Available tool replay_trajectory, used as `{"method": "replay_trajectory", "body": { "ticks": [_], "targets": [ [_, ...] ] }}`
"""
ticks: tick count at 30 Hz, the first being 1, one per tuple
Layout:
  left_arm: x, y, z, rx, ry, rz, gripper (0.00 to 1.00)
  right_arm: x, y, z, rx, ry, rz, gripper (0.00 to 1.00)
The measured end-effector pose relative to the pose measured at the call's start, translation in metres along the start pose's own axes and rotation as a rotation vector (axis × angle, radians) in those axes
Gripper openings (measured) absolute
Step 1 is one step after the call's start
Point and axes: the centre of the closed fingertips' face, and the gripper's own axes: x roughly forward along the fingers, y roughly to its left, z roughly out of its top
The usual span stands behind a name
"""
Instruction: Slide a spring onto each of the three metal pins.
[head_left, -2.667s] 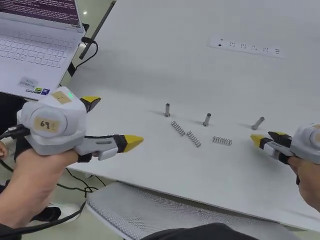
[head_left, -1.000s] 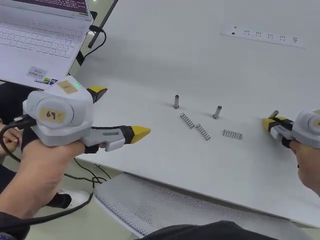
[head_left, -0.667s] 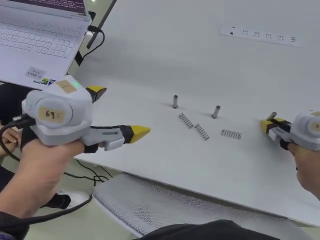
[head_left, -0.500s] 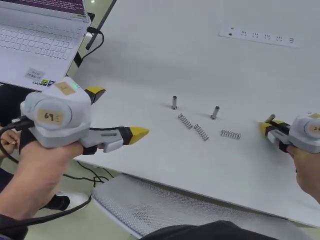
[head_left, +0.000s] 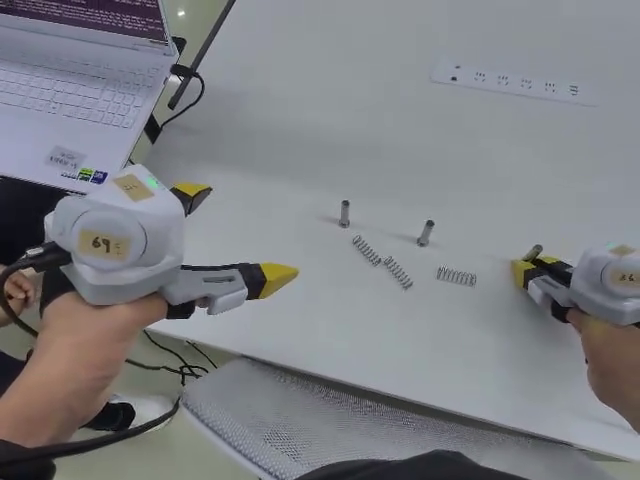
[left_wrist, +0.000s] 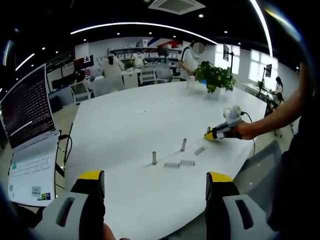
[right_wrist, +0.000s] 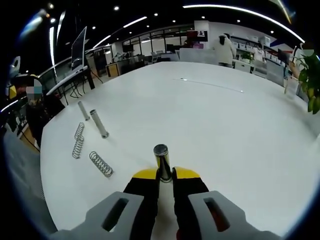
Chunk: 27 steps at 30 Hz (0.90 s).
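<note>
Pinching the base of the rightmost metal pin (right_wrist: 161, 159) between its yellow-tipped jaws, the right gripper (right_wrist: 165, 175) sits low over the white table (head_left: 350, 100). The left gripper (head_left: 235, 235) hangs with its jaws spread wide near the table's front edge, beside the laptop (head_left: 70, 100). Two other pins (head_left: 344, 213) stand further left, and three springs (head_left: 398, 272) lie flat just in front of them.

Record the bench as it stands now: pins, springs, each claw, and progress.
pins: left pin, middle pin, right pin, all bare
springs: left spring, middle spring, right spring, lying loose on the table
left claw: open, empty
right claw: shut on right pin
progress: no spring on any pin yet
</note>
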Motion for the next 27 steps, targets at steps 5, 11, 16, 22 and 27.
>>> {"method": "replay_trajectory", "body": {
  "ticks": [5, 11, 16, 22, 27],
  "targets": [
    [-0.0006, 0.0005, 0.0016, -0.006, -0.007, -0.001, 0.80, -0.0010, -0.0004, 0.0002, 0.013, -0.002, -0.002, 0.08],
    [-0.0010, -0.0013, 0.0012, -0.013, -0.011, -0.006, 0.80, -0.0012, -0.0007, 0.0009, 0.007, -0.004, -0.004, 0.08],
    [-0.0005, -0.0029, -0.0006, -0.003, -0.004, -0.007, 0.80, 0.0000, -0.0022, 0.0011, 0.014, -0.010, -0.009, 0.08],
    [-0.0002, -0.0042, -0.0011, 0.000, -0.002, -0.011, 0.80, 0.0008, -0.0025, 0.0021, 0.023, -0.014, -0.005, 0.09],
    [0.0007, -0.0042, -0.0011, 0.003, 0.002, -0.012, 0.80, 0.0032, 0.0003, 0.0027, 0.019, -0.017, 0.008, 0.13]
  ]
}}
